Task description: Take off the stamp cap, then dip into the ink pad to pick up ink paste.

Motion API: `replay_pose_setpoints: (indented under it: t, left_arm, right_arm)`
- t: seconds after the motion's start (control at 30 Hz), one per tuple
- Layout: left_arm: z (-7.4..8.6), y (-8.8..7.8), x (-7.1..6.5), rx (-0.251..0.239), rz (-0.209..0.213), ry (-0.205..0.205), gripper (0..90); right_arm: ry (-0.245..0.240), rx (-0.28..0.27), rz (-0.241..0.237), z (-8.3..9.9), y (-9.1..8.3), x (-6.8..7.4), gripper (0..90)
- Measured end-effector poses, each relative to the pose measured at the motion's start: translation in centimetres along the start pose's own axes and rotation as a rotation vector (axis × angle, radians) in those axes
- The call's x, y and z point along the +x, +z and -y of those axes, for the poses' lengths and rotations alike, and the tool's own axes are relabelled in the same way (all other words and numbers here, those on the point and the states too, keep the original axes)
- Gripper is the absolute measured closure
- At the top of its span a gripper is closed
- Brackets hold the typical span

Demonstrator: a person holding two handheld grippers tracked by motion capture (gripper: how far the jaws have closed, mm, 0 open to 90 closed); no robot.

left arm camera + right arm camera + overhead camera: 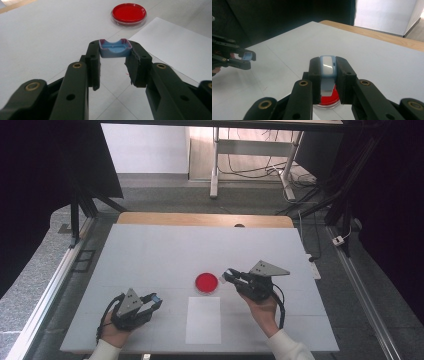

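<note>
On the left, our left tongs (113, 65) are clamped on a small blue cap (115, 48). The red petri dish (206, 282) lies on the worktop (150, 255) between both hands, nearer our right tongs (328, 82), clamped on a blue-white piece (327, 65), its lower end hidden.

The white table (150, 260) bears a sheet of white paper (203, 320) near its front edge; a wooden strip (200, 219) runs along its far edge; beyond, on the grey floor (165, 195), stands a white frame (216, 165) amid loose cables (250, 170).
</note>
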State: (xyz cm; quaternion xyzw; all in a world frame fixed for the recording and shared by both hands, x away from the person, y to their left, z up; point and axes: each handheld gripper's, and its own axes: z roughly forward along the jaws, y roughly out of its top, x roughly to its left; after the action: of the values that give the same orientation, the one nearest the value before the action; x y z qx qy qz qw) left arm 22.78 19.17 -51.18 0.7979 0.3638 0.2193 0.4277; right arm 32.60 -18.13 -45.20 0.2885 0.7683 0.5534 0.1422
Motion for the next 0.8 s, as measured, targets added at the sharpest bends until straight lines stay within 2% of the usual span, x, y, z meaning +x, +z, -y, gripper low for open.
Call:
replay_pose_setpoints:
  t: [0.57, 0.8]
  left_arm:
    - [0.0, 0.2, -0.1, 0.005, 0.003, 0.002, 64.7]
    - [0.0, 0.3, -0.1, 0.008, 0.008, 0.003, 64.6]
  right_arm:
    - [-0.019, 0.071, -0.011, -0.8, 3.2, -0.3, 75.3]
    - [-0.053, 0.126, -0.003, -0.9, 5.2, -0.3, 75.3]
